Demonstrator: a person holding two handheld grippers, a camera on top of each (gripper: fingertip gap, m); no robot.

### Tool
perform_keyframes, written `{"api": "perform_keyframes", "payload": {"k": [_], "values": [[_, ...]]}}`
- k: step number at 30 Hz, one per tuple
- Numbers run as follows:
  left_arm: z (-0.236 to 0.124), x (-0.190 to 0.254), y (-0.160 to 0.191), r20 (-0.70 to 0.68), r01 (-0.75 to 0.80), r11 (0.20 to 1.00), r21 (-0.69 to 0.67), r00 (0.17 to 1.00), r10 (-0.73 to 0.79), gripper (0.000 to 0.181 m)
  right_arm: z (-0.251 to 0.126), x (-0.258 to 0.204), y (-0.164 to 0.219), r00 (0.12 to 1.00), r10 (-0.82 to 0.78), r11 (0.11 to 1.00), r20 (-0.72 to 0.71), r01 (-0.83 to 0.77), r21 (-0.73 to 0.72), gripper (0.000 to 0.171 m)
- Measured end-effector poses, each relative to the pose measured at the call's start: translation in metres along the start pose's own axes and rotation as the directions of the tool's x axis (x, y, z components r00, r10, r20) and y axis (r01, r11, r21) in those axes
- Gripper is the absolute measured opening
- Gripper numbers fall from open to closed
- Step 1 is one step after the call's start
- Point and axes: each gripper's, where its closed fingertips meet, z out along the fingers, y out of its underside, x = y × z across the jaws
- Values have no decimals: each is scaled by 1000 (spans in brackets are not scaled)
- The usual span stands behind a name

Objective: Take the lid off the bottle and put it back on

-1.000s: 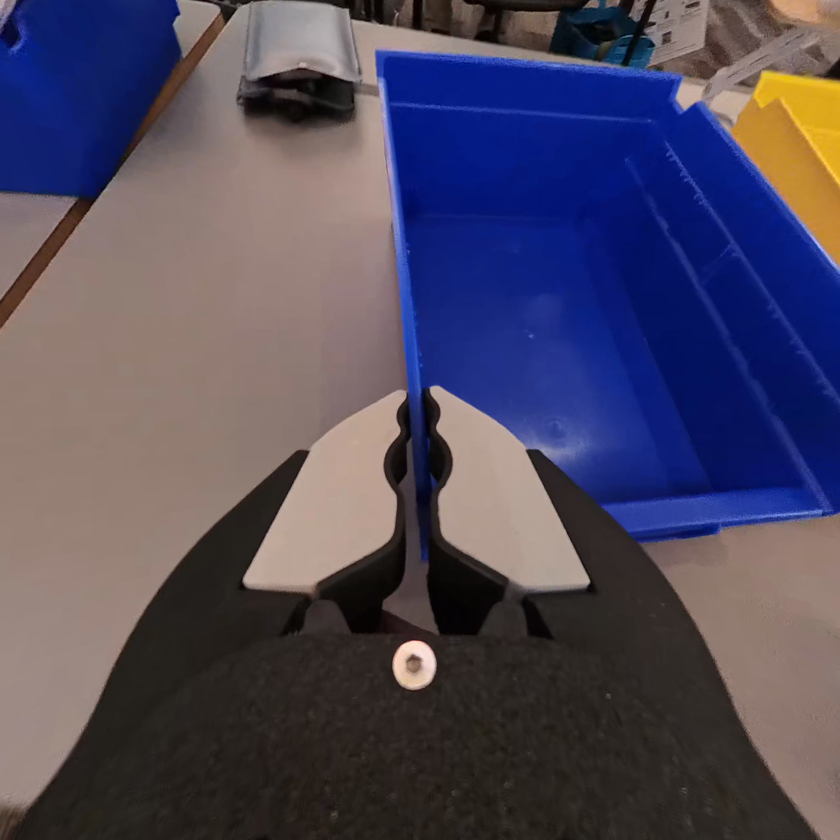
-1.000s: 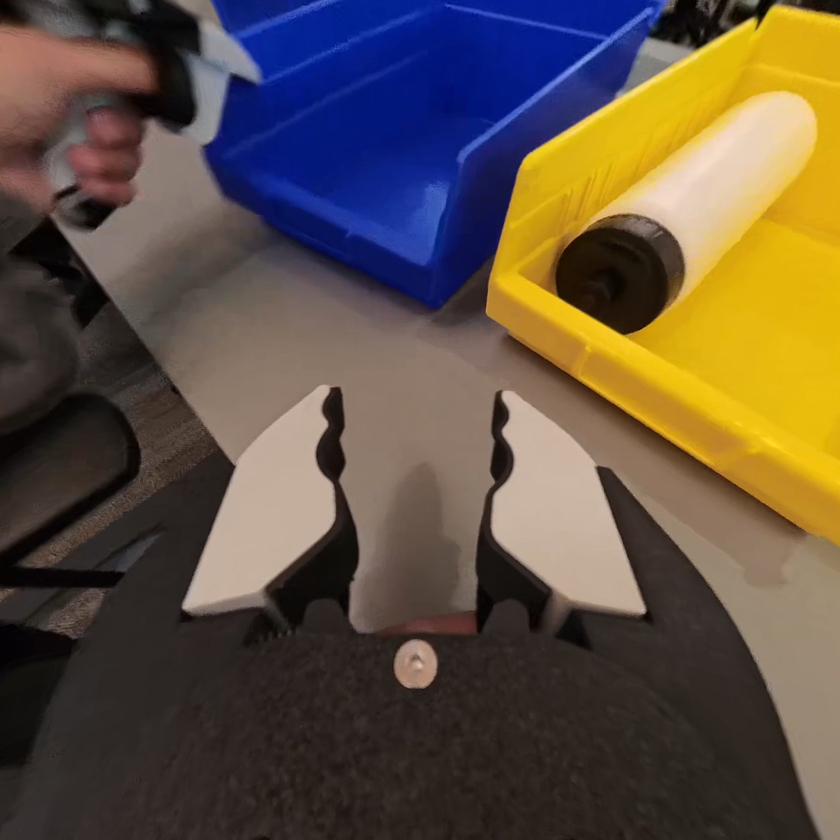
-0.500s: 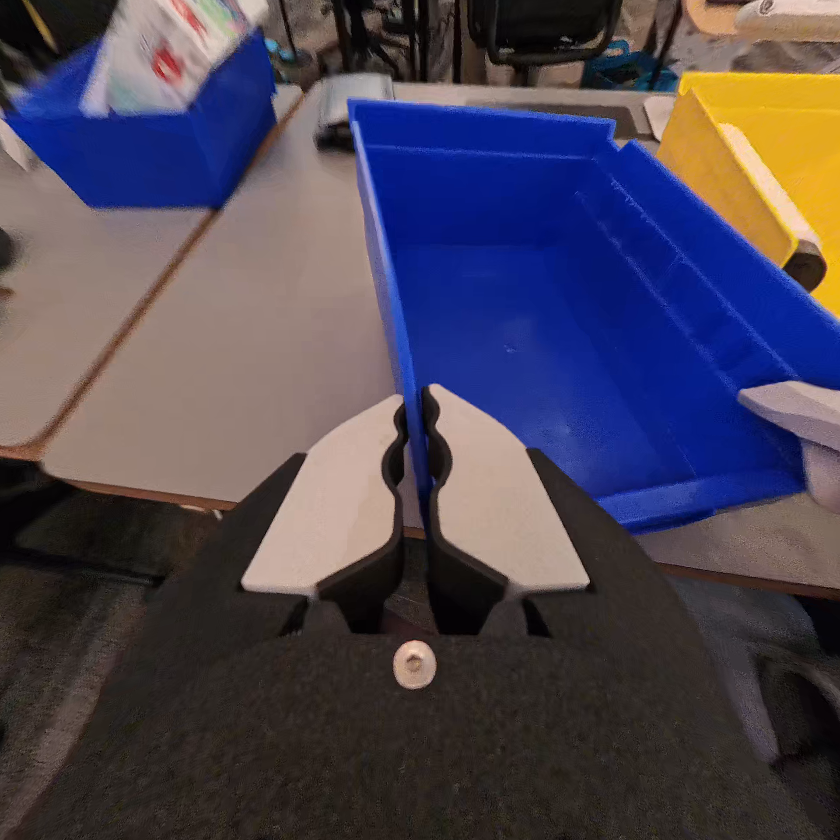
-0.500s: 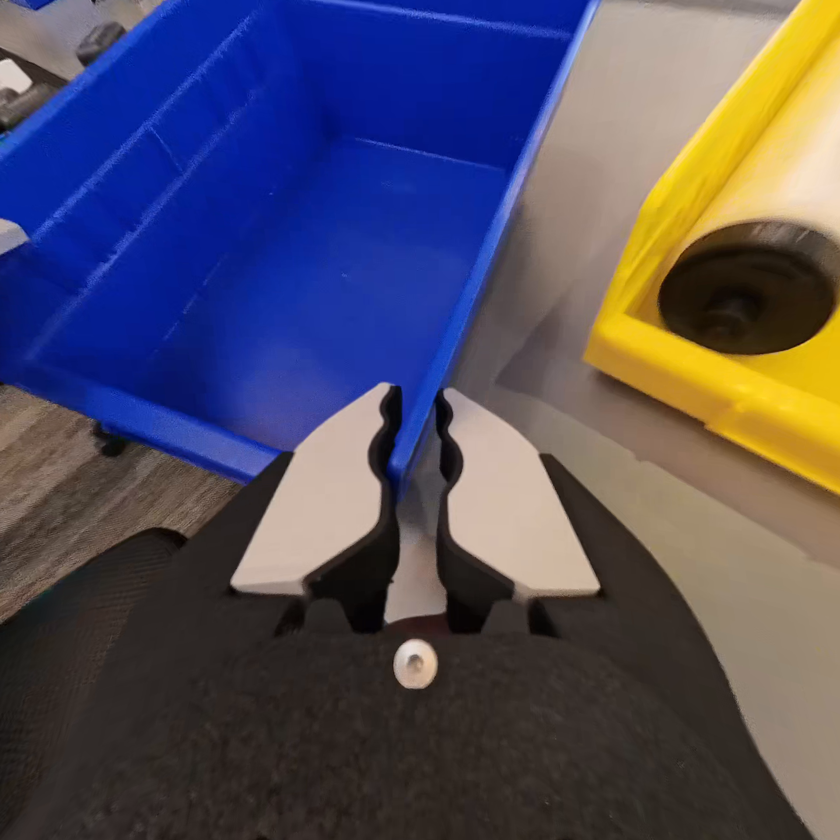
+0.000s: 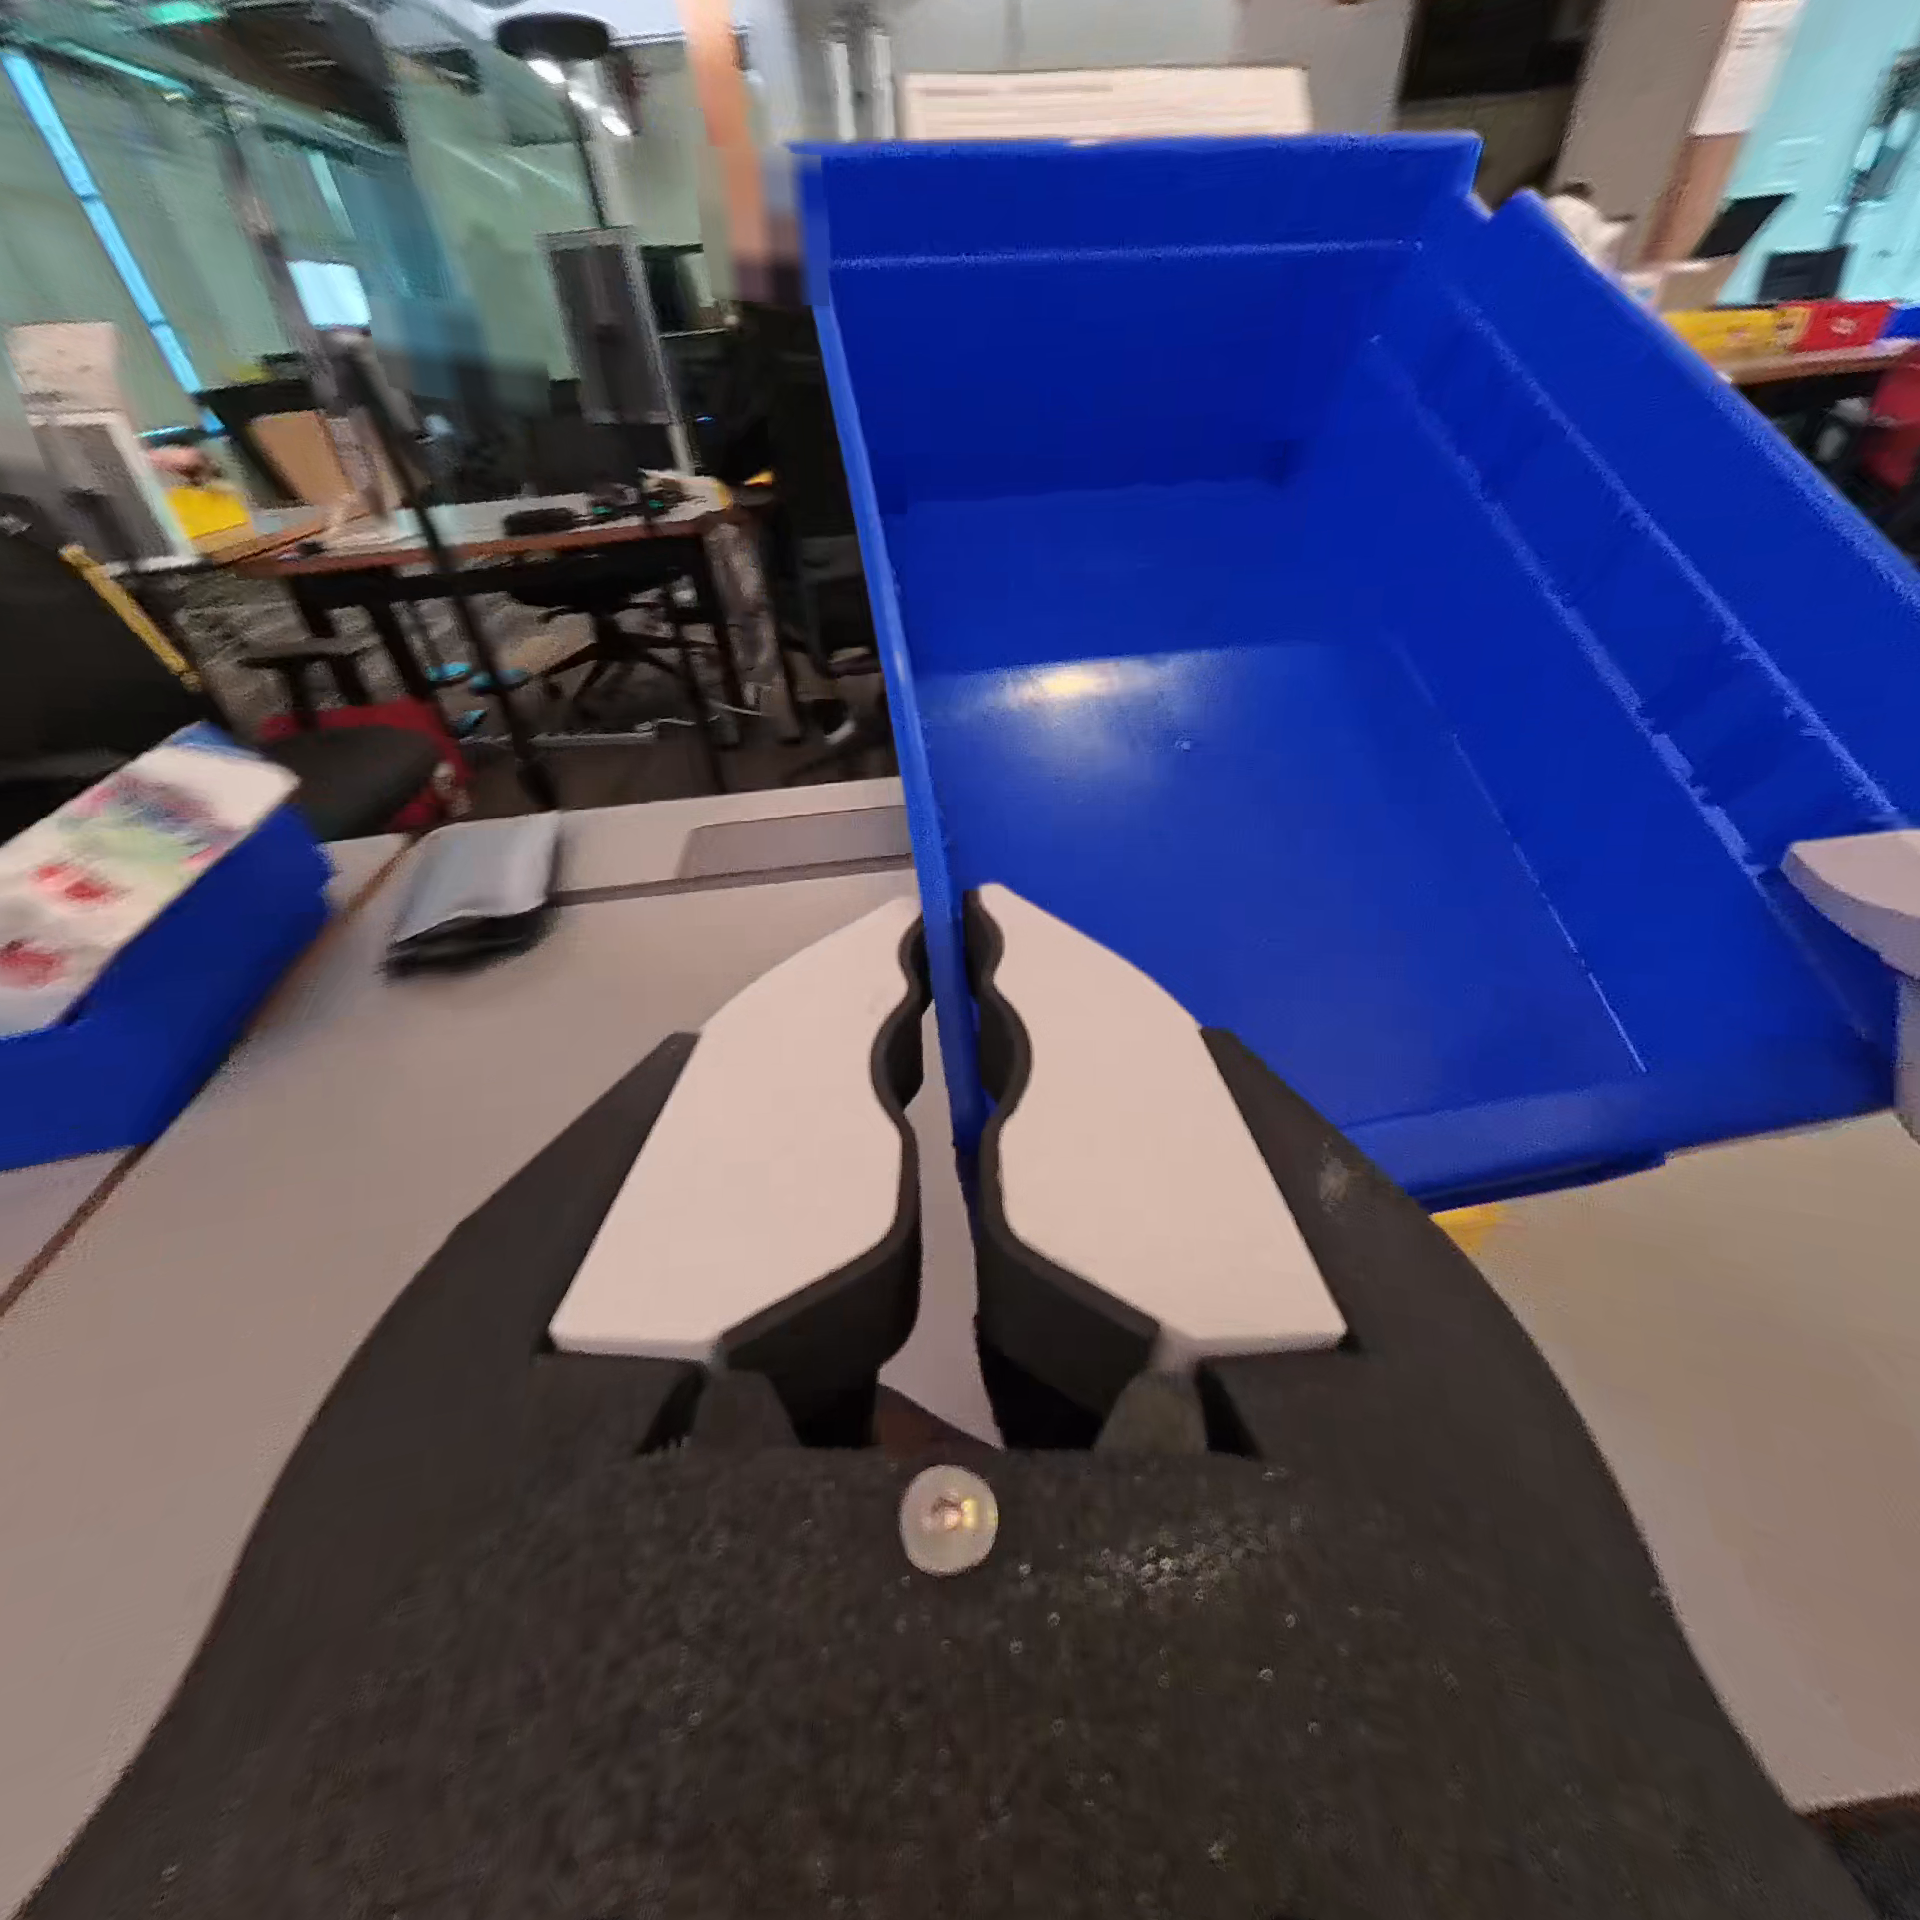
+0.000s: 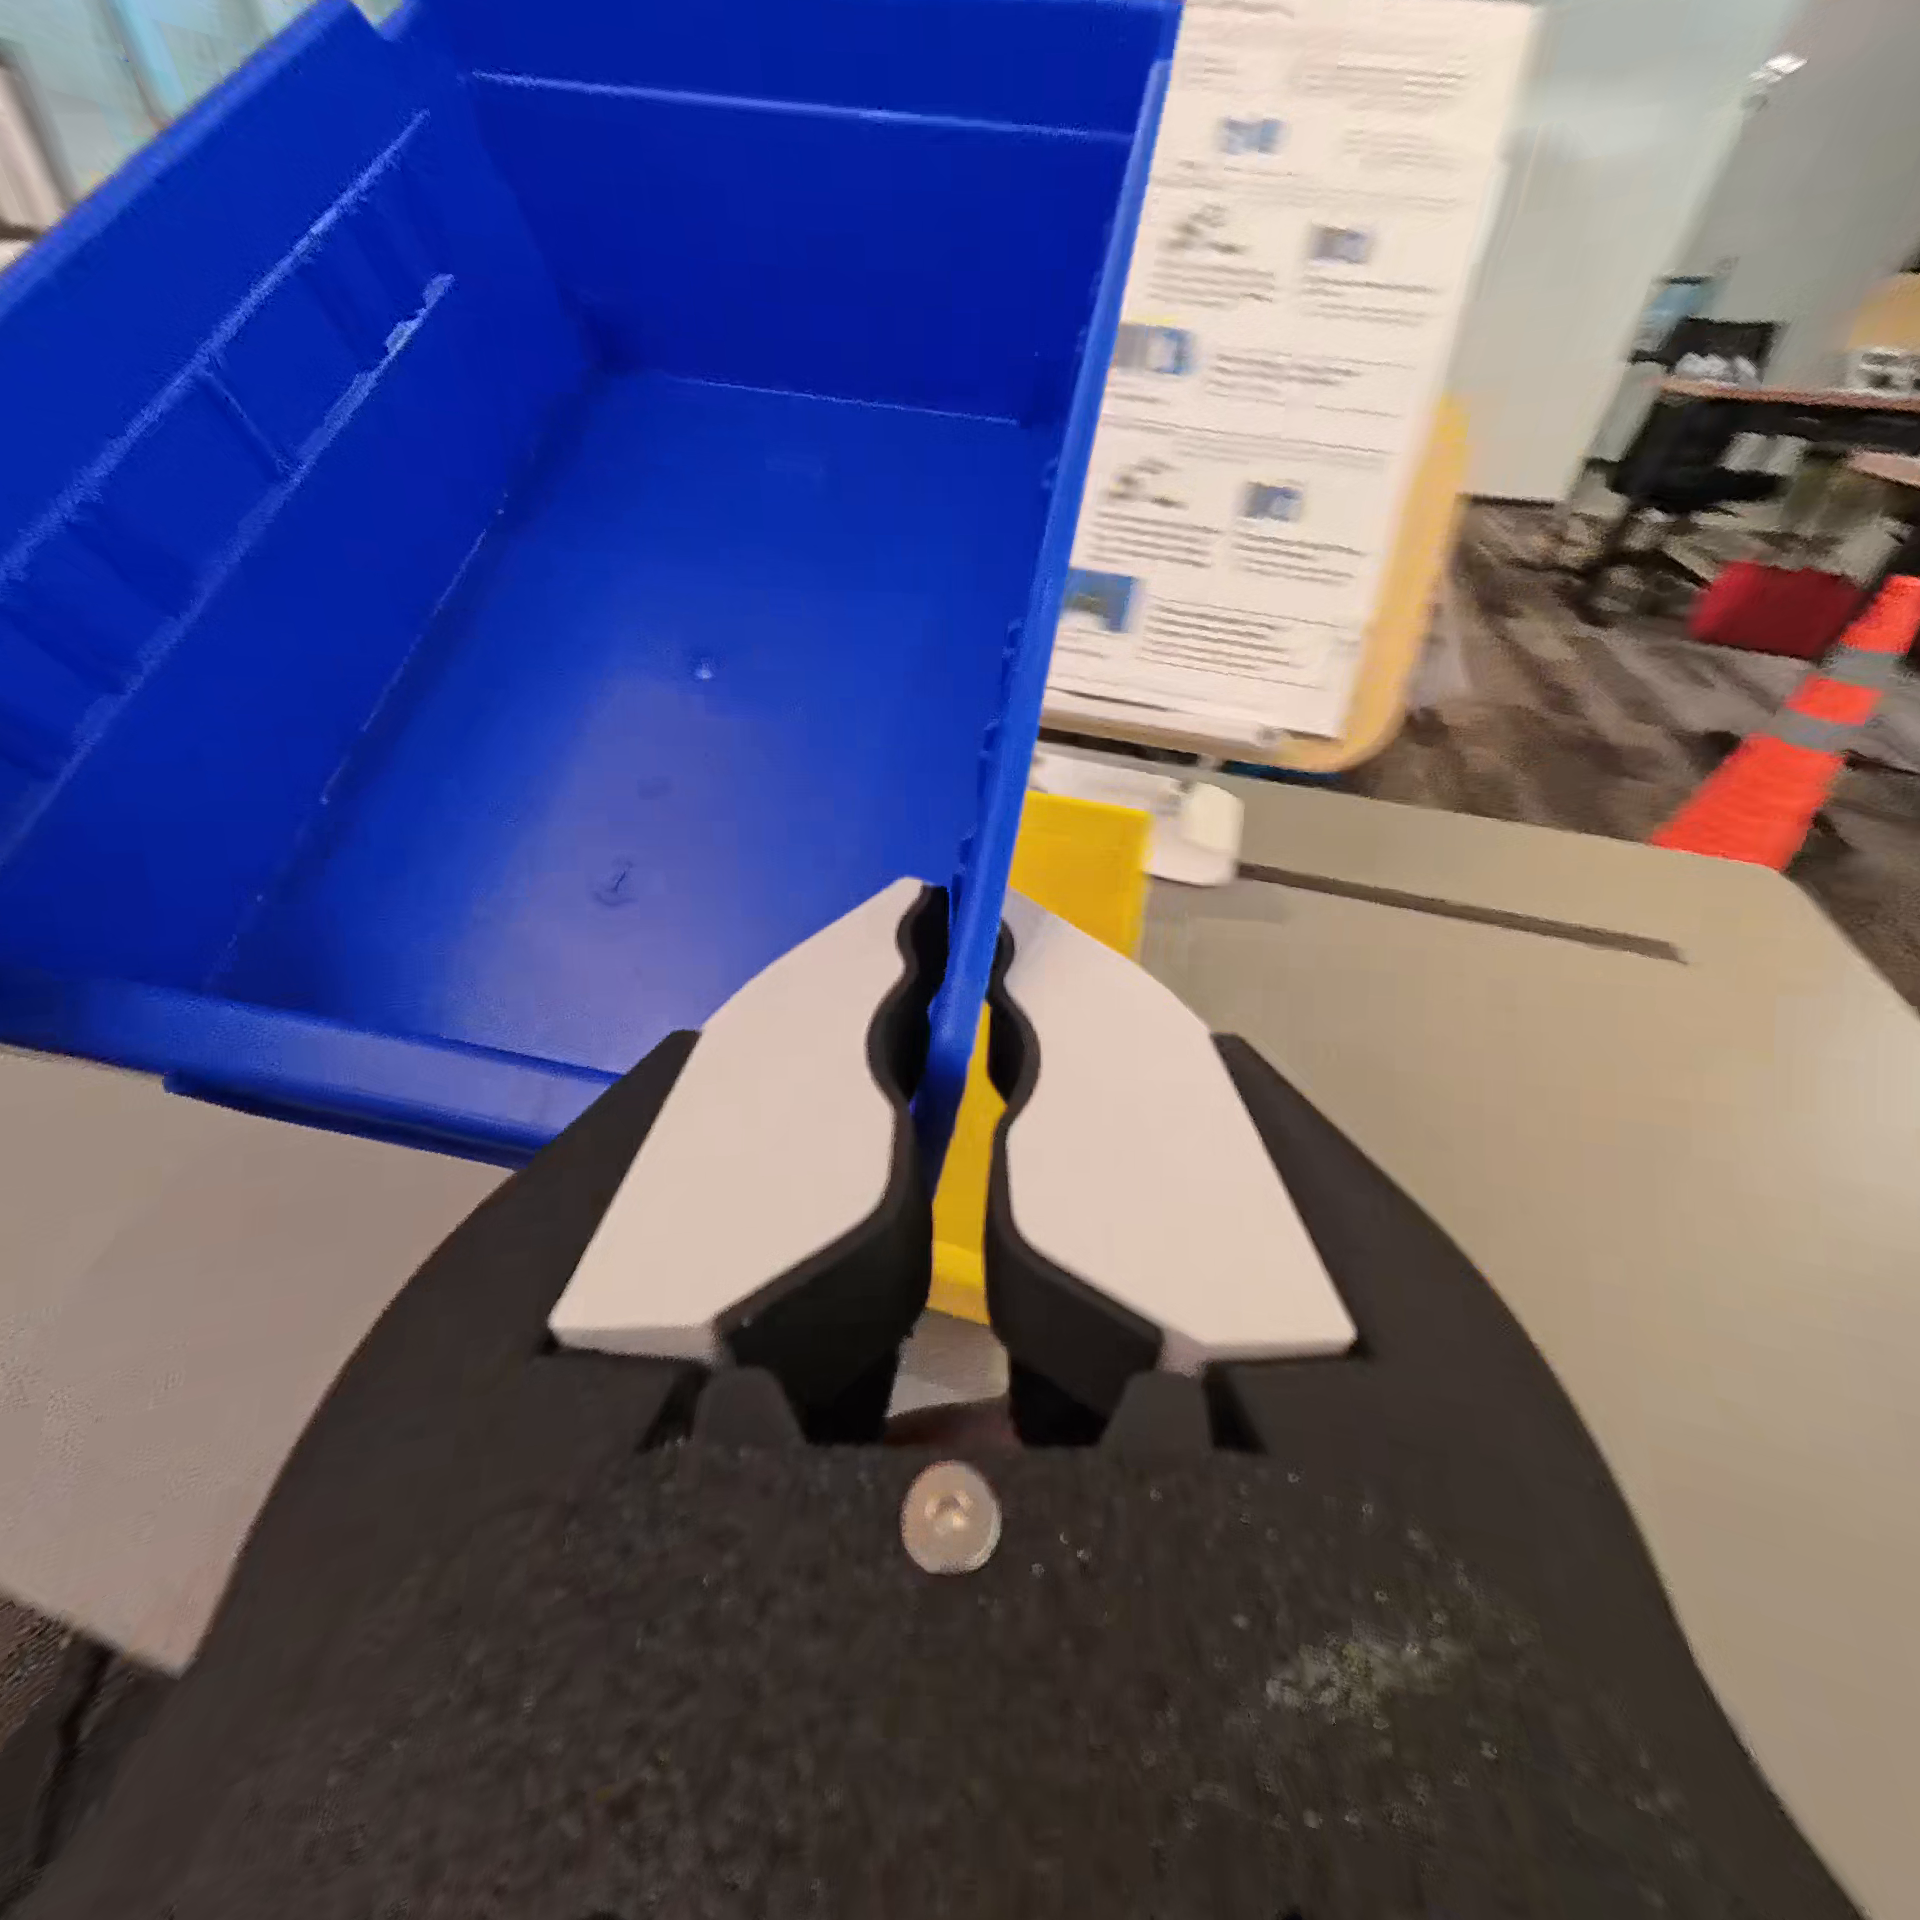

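No bottle or lid shows in either view. An empty blue plastic bin (image 5: 1299,831) is held up off the grey table (image 5: 312,1143), its far end tilted upward. My left gripper (image 5: 943,914) is shut on the bin's left side wall, with both pads pressed on the thin wall. My right gripper (image 6: 961,914) is shut on the opposite side wall of the same bin (image 6: 623,623). One of its fingers shows at the right edge of the left wrist view (image 5: 1860,904).
A smaller blue bin (image 5: 156,935) with printed packets and a dark grey pouch (image 5: 478,894) lie at the left of the table. A yellow bin (image 6: 1081,862) stands behind the blue wall. A poster board (image 6: 1278,364) and an orange cone (image 6: 1797,727) stand beyond.
My right gripper came from open over the table to the bin's right wall and shut on it. The bin, which lay flat on the table, has been lifted and tilted by both grippers.
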Motion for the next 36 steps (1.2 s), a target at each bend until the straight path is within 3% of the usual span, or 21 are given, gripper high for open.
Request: {"api": "perform_keyframes", "payload": {"k": [5,10,13,16,19,25,28,32,36], "values": [[75,147,20,-172,-52,996,-71,984,39,5,-7,146,62,975,87,993,-206,-101,-55,5],[132,292,73,-281,-130,978,-162,956,81,5,-20,290,140,927,81,968,-366,-161,-194,8],[148,349,106,-336,-134,964,-231,941,50,6,-33,347,177,904,130,935,-407,-249,-254,6],[153,378,131,-355,-123,946,-301,935,9,7,-39,377,208,877,170,880,-450,-340,-331,6],[155,387,153,-364,-72,929,-362,929,-70,11,-32,391,213,858,253,866,-447,-406,-290,6],[152,392,154,-441,-61,921,-385,889,-125,25,-13,402,210,847,347,862,-402,-457,-218,10],[137,381,140,-479,-48,927,-372,865,-147,45,-19,405,207,851,327,869,-410,-442,-223,22],[108,315,99,-484,-11,962,-271,866,-126,49,-42,403,164,885,207,957,-418,-272,-101,43],[93,195,83,-373,29,967,-255,919,-126,50,-49,368,131,897,18,994,-442,-62,-85,48]]}}
